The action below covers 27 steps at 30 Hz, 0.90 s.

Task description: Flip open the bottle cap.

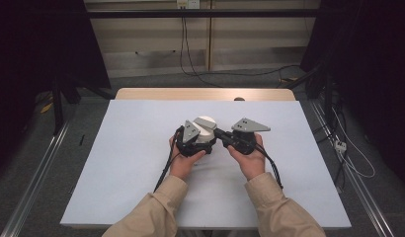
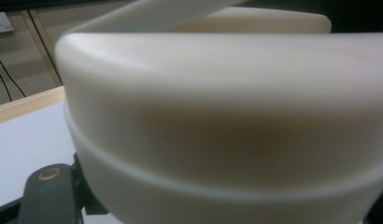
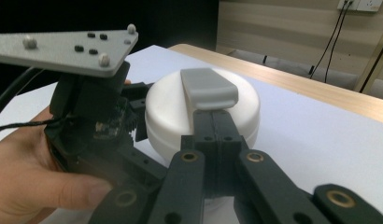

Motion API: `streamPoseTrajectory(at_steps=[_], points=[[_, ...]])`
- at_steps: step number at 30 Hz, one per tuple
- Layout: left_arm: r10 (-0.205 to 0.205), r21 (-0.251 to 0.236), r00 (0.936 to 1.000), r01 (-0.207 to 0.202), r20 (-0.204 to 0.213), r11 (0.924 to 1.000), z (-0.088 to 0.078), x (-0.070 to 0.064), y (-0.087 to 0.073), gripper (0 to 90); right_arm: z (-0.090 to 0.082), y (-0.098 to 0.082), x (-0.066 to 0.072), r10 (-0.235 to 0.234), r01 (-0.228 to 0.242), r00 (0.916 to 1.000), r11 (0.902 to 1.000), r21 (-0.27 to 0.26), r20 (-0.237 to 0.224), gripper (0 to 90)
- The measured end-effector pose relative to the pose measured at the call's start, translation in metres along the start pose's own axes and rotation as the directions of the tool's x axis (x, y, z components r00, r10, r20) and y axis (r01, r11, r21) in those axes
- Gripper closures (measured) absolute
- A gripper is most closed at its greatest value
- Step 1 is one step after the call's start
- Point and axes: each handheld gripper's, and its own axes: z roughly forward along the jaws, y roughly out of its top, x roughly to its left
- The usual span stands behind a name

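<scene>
Two claws: left claw (image 1: pixel 203 143) clamps the white container (image 1: pixel 206 129); right claw (image 3: pixel 216 126) shut, prob. pinching its grey tab (image 3: pixel 208 87).
Risk: tab slips w/ jerky pull; container skids on tabletop (image 1: pixel 131 148).

Left gripper (image 1: pixel 203 143) held low just left of white container (image 1: pixel 206 129), jaws closed against its side. Right gripper (image 1: pixel 221 134) just right of container, jaws pressed together, tips over its top. Both forearms angled inward.

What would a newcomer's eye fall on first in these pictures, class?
A round white lidded container sits mid-table on the white table, with both grippers meeting at it. The left gripper clamps its side, while the right gripper has its jaws shut together on the grey handle on the lid.
</scene>
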Motion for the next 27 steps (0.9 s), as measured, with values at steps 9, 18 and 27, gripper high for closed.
streamPoseTrajectory(at_steps=[9, 18, 27], points=[[-0.010, 0.003, 0.9999, 0.010, 0.003, 0.9999, 0.000, 0.001, 0.000, 18.5, 0.001, 0.012, -0.002, -0.014, 0.014, 0.9999, 0.9998, -0.014, 0.006, 90.0], [-0.017, 0.001, 0.9998, 0.017, 0.005, 0.9998, 0.001, 0.001, 0.000, 18.5, 0.006, 0.018, -0.001, -0.026, 0.026, 0.9996, 0.9996, -0.013, 0.006, 90.0], [-0.013, 0.003, 0.9999, 0.013, 0.004, 0.9999, 0.001, 0.000, 0.000, 18.5, 0.010, 0.024, 0.000, -0.032, 0.032, 0.9995, 0.9993, -0.019, 0.004, 90.0]])
